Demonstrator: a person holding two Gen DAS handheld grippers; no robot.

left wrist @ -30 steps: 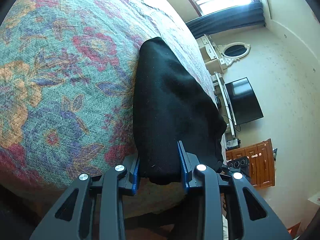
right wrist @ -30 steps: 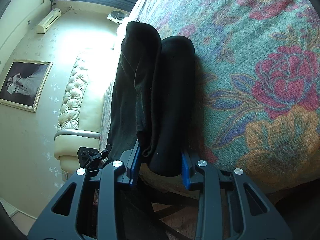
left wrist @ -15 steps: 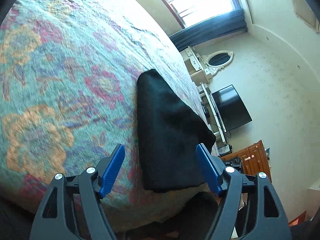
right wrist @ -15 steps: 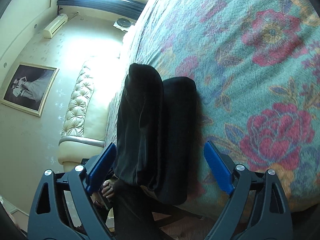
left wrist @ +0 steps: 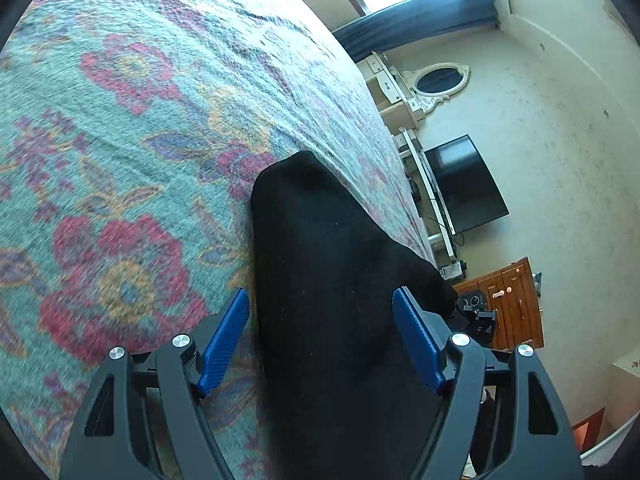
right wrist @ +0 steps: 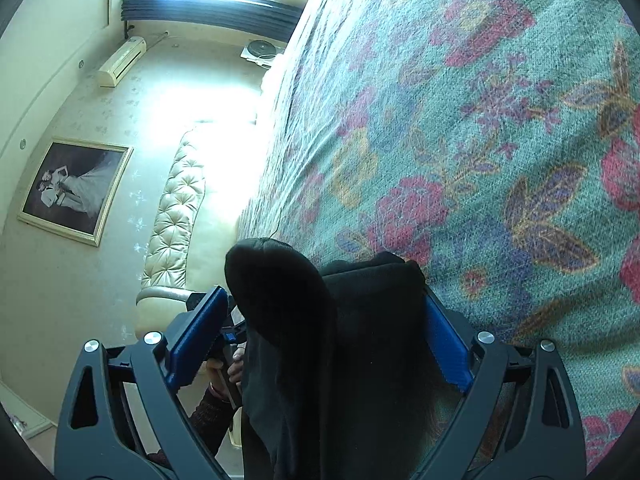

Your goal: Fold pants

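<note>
Straddling the black pants (left wrist: 332, 280) without pinching them, the left gripper (left wrist: 320, 340) stands released; its blue pads (left wrist: 224, 336) sit clear of the cloth at 9 and 3 o'clock. The right gripper (right wrist: 320, 344) is likewise spread, its jaws having just been opening, with the folded bundle of pants (right wrist: 320, 320) between them but not squeezed. Letting go at both ends probably leaves the fold to settle under its own weight. The pants lie near the edge of the bed, on the flowered bedspread (left wrist: 120, 140) that runs off toward 12 o'clock. Farther out, at 3 o'clock in the left view, hangs a television (left wrist: 464, 184); at 9 o'clock in the right view, a framed picture (right wrist: 76, 188). No brand, label or writing can be read.
</note>
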